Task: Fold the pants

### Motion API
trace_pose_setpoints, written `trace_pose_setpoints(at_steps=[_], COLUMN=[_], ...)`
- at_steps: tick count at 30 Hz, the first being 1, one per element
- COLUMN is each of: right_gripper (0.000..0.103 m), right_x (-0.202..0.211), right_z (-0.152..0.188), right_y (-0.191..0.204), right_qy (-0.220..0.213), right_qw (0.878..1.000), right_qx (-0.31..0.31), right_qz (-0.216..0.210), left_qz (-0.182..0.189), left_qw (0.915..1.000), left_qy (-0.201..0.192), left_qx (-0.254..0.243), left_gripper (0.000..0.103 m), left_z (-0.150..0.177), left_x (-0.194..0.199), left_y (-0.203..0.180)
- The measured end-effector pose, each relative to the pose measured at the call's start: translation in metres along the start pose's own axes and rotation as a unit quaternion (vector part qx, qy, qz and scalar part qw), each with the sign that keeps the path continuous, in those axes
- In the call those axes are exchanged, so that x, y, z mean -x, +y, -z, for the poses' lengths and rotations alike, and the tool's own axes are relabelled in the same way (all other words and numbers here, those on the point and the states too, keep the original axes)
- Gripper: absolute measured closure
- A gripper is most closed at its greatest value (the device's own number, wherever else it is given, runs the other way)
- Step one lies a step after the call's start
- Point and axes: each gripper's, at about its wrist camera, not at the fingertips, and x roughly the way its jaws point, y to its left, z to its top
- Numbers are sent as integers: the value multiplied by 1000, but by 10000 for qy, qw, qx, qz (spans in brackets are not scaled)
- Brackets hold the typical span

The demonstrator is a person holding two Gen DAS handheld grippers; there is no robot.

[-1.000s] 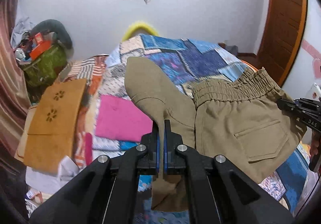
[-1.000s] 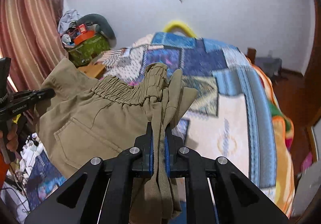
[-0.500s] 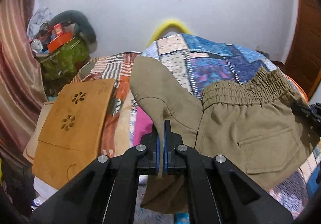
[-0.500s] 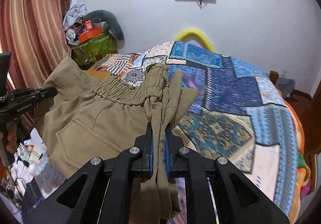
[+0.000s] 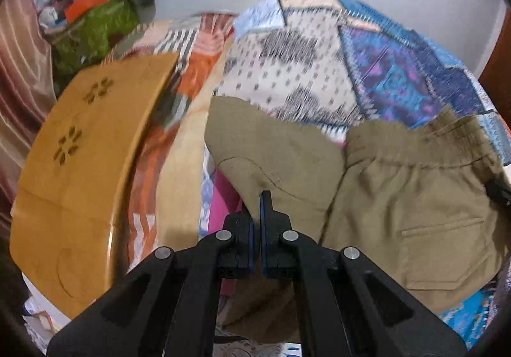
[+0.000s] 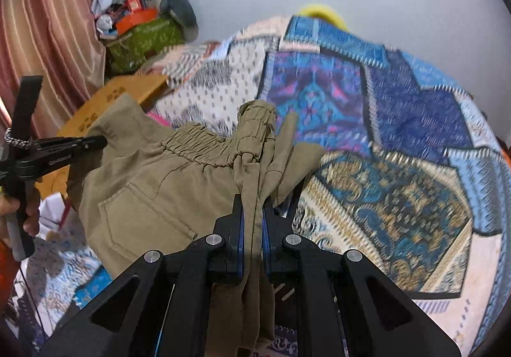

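The khaki pants (image 5: 415, 197) hang in the air above the patchwork bed, stretched between my two grippers, back pocket and elastic waistband facing me. My left gripper (image 5: 258, 206) is shut on a flat corner of the pants. My right gripper (image 6: 252, 210) is shut on the bunched waistband end of the pants (image 6: 166, 184). The left gripper (image 6: 92, 143) also shows at the left of the right wrist view, clamped on the cloth. The right gripper's tip (image 5: 498, 192) peeks in at the right edge of the left wrist view.
The patchwork bedspread (image 6: 383, 133) covers the bed ahead. A tan wooden lap table (image 5: 80, 165) lies at the bed's left side. A green bag with clutter (image 6: 143, 37) and a striped curtain (image 6: 48, 37) stand at the far left by the white wall.
Both grippers have carried the pants forward and tilted downward over the bed; the bed fills more of each view and the wall screen has left the top. Both grips are unchanged.
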Motion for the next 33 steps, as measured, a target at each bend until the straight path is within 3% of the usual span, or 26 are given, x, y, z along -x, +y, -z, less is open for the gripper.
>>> trace_pose_setpoints(at_steps=[7, 10, 14, 17, 26, 33], right_gripper=[86, 80, 63, 62, 61, 61], right_x=[5, 11, 33, 58, 165, 265], right_z=[10, 12, 18, 20, 11, 17], right_y=[-2, 0, 5, 9, 36, 64], right_qy=[104, 172, 214, 98, -771, -1738], right_qw=[9999, 9997, 9990, 9989, 9962, 9841], right_qx=[51, 110, 227, 293, 335, 367], right_qz=[64, 165, 307, 352, 208, -8], left_qz=[32, -39, -108, -111, 205, 458], left_qw=[9989, 9990, 9990, 9996, 9957, 9773], left_qy=[365, 334, 349, 210, -869, -2003], left_qx=[297, 305, 242, 159, -252, -523], left_gripper=[89, 87, 87, 87, 86, 86], left_z=[12, 19, 29, 33, 46, 77], left_x=[-8, 8, 37, 71, 224, 354], left_y=[20, 24, 28, 24, -21, -62])
